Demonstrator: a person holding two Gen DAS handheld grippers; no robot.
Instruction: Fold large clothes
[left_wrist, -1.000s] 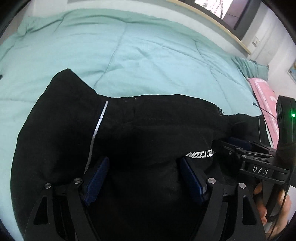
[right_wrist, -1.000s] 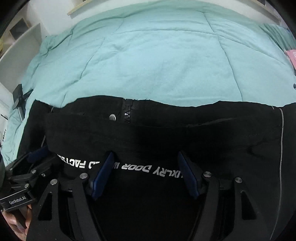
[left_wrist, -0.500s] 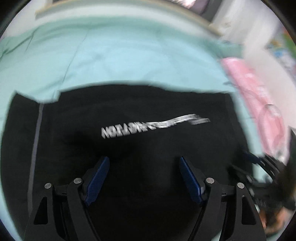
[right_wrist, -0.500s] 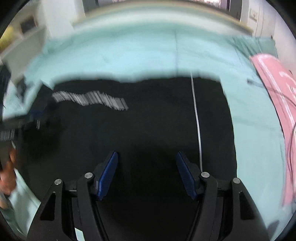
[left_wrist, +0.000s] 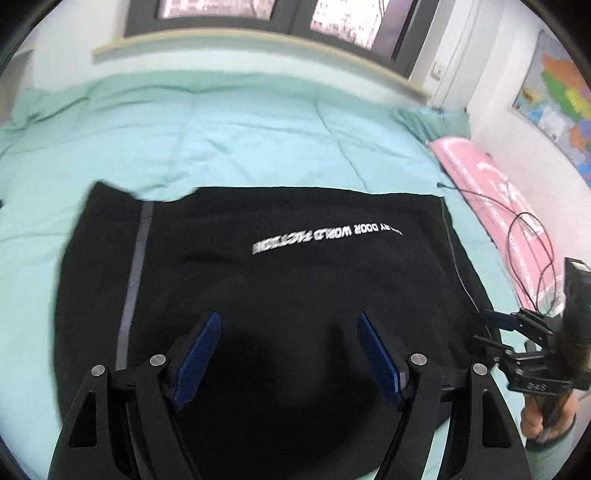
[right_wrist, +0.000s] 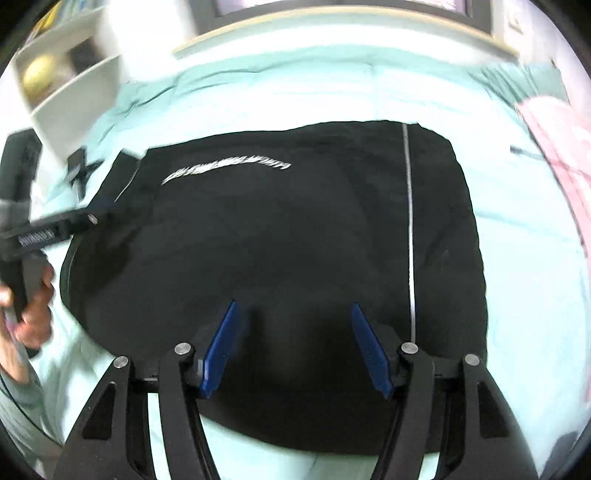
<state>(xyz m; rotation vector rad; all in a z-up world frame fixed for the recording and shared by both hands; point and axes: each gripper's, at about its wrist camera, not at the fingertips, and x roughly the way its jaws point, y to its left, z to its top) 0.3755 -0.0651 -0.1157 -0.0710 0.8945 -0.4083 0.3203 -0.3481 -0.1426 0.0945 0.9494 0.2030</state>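
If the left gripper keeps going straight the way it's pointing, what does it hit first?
Most likely the black garment: the left gripper points down at it with open jaws holding nothing. How much gap remains is hard to judge.

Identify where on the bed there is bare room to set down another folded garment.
Free: teal quilt between the black garment and the window sill, and left of the garment. Crowded: right side, with the pink item and cable.

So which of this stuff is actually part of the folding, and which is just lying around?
Part of the job:
- black garment
- left gripper
- right gripper
- teal bedspread it lies on

Just lying about:
- pink cloth
- black cable
- wall map
- white shelf
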